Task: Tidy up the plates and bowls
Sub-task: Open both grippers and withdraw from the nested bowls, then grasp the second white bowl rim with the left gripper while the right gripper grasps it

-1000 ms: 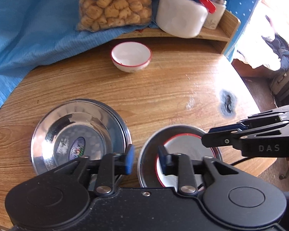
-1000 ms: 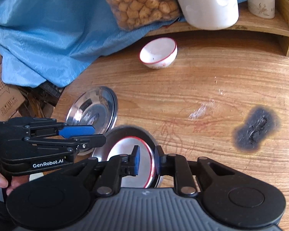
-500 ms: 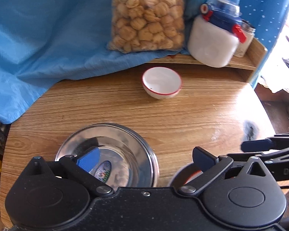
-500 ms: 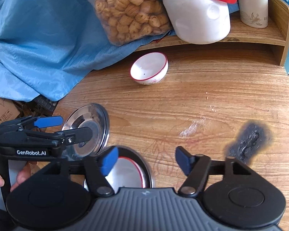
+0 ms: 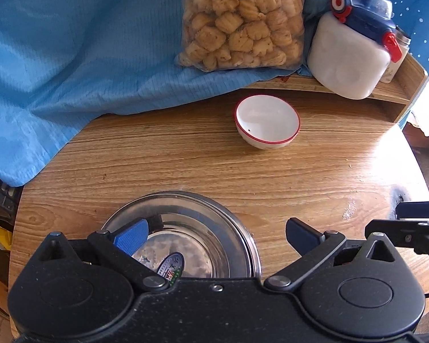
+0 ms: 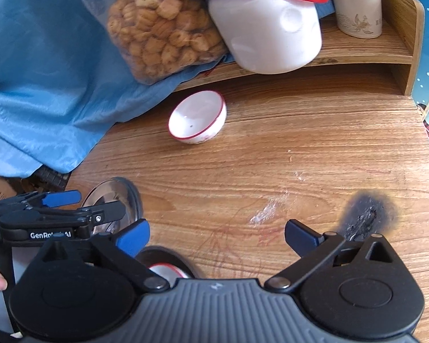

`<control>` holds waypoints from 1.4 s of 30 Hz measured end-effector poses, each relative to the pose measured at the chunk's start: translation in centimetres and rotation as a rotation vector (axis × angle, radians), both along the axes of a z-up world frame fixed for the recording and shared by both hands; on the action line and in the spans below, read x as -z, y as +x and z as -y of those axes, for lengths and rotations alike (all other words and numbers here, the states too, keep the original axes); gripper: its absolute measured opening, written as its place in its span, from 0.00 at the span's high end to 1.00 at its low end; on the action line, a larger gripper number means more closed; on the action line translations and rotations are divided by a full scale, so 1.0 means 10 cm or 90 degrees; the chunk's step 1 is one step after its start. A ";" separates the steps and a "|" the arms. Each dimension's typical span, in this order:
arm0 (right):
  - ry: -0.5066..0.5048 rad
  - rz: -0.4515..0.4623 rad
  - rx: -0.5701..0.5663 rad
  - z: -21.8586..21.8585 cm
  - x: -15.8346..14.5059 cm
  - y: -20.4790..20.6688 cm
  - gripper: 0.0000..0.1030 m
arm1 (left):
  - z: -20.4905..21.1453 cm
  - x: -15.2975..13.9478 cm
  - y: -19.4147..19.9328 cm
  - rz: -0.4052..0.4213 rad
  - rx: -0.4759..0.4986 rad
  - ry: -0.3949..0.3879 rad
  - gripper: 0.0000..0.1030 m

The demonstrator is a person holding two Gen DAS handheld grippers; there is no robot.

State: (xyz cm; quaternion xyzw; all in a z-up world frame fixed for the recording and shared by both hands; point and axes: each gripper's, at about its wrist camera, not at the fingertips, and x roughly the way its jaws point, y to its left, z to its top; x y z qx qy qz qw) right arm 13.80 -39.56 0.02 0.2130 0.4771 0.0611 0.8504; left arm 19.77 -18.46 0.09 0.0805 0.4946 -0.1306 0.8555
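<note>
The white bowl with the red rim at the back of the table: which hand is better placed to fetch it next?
Probably the left. In the left wrist view the white bowl lies almost straight ahead of the open left gripper. In the right wrist view it sits off to the left of the open right gripper.

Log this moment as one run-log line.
left gripper: open, over steel plate | right gripper: just opened, empty | red-rimmed bowl: untouched
</note>
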 end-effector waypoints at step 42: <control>-0.079 0.004 0.066 0.22 0.35 1.20 0.06 | 0.37 0.43 1.62 -0.050 -0.053 -0.010 0.01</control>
